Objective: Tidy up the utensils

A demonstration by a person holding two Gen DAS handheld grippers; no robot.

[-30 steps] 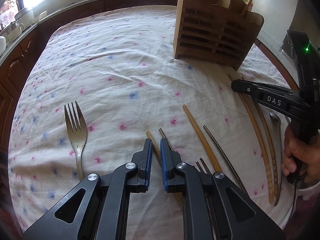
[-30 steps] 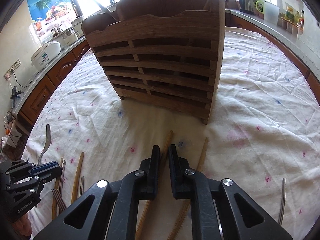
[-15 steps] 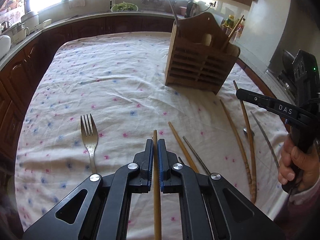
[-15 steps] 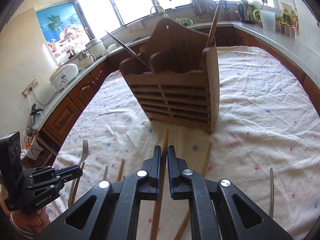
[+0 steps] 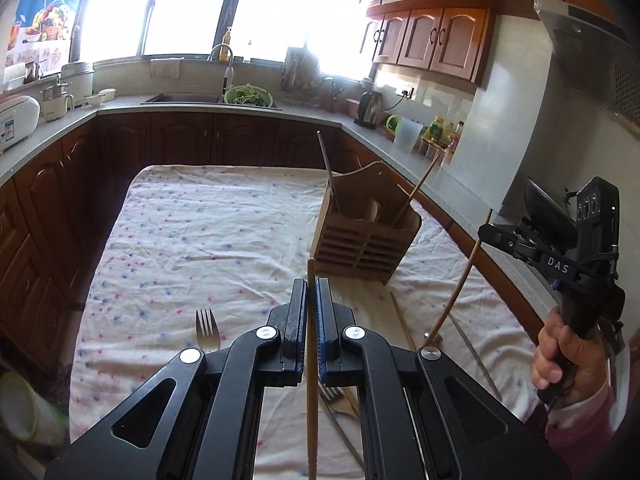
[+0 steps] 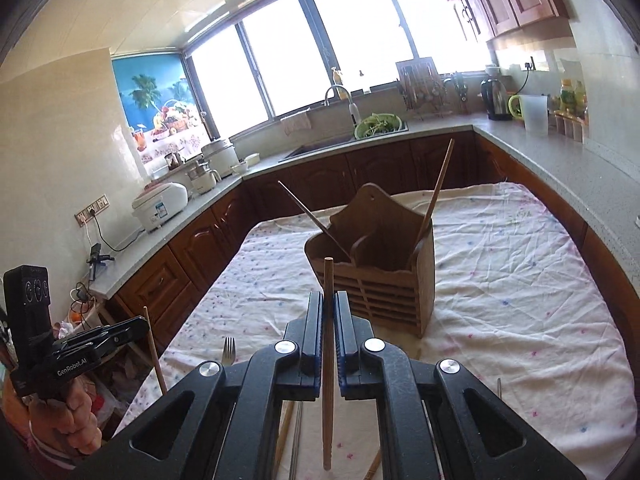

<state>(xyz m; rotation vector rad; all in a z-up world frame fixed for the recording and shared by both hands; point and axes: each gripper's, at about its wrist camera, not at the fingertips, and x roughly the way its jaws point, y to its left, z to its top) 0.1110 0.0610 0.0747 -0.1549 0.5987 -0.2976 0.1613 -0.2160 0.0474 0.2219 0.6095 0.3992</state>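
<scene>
Both chopsticks are up off the cloth, the left gripper (image 5: 311,312) clamped tight on one chopstick (image 5: 311,380), the right gripper (image 6: 329,320) on another (image 6: 328,360); next, I'd say, tip each into the wooden holder (image 6: 384,280) at frame centre.

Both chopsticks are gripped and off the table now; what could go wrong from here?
1. The left gripper and right gripper each pinch one thin wooden chopstick with long ends overhanging; either might pivot or slip.
2. The wooden holder already has sticks leaning out, which could block insertion or get knocked.
</scene>
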